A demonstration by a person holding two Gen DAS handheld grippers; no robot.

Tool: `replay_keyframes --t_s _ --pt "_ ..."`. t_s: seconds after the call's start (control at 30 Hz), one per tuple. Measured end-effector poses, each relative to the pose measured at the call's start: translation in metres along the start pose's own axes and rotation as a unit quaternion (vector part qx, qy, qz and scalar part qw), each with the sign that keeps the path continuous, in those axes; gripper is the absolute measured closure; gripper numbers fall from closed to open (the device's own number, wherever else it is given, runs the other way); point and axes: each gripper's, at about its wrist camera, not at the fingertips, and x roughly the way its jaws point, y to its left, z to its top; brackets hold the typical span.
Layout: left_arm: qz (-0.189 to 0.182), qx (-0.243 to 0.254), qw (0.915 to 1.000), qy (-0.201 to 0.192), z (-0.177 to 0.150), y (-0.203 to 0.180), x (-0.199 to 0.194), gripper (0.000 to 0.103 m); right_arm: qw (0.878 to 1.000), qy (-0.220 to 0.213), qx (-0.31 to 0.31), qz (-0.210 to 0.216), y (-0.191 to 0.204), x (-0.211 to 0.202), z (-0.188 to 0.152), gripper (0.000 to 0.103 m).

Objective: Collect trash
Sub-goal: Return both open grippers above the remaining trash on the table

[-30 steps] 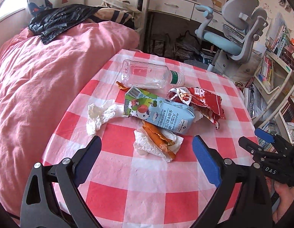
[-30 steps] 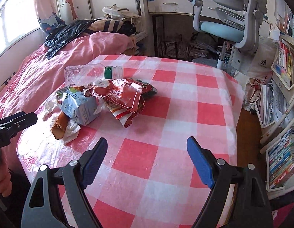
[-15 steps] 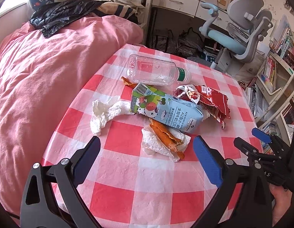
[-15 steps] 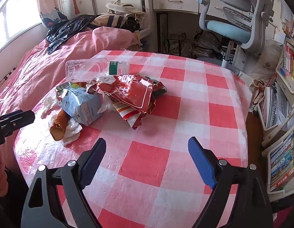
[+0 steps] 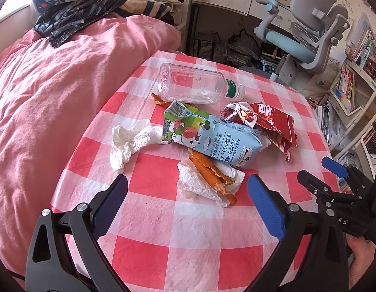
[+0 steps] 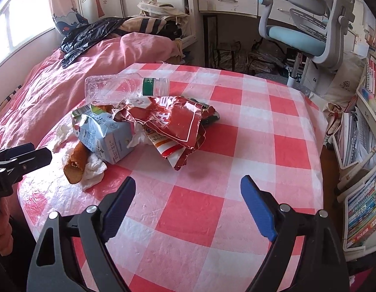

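Note:
Trash lies on a red-and-white checked table [image 5: 188,243]: a clear plastic bottle [image 5: 192,84] on its side, a blue-green milk carton [image 5: 212,137], a red snack bag [image 5: 268,121], a crumpled white tissue [image 5: 129,143], and an orange peel [image 5: 209,172] on a second tissue. My left gripper [image 5: 188,192] is open and empty, just short of the peel. My right gripper [image 6: 188,192] is open and empty, short of the red snack bag [image 6: 175,121]; the bottle [image 6: 119,87], carton [image 6: 105,136] and peel [image 6: 76,163] show there too.
A pink bed [image 5: 54,97] with a black plastic bag [image 5: 73,19] borders the table's left side. A grey-blue office chair [image 5: 307,31] and a desk stand behind. Bookshelves [image 6: 365,146] stand to the right. Each gripper shows at the edge of the other's view.
Both grippers have moved forward toward the trash pile, which now looks larger and nearer. Both stay open. Nothing on the table has moved.

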Motion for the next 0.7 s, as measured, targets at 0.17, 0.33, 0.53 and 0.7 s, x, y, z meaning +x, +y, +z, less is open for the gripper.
replay_keyframes --t_s 0.17,0.33,0.53,0.7 --pt "-0.002 -0.008 0.9999 0.007 0.001 0.006 0.003 0.008 1.0 0.002 -0.003 -0.001 0.001 0.001 0.0 0.018" --pt "0.008 -0.036 0.9992 0.012 0.002 0.023 0.006 0.008 1.0 -0.005 -0.005 0.003 0.004 0.0 0.004 0.018" --pt "0.03 -0.083 0.9961 0.006 0.003 0.045 0.008 0.008 1.0 -0.017 -0.003 0.017 0.004 -0.006 0.008 0.018" --pt "0.043 -0.122 0.9915 0.007 0.002 0.063 0.013 0.008 0.999 -0.026 0.0 0.043 0.008 -0.012 0.01 0.018"
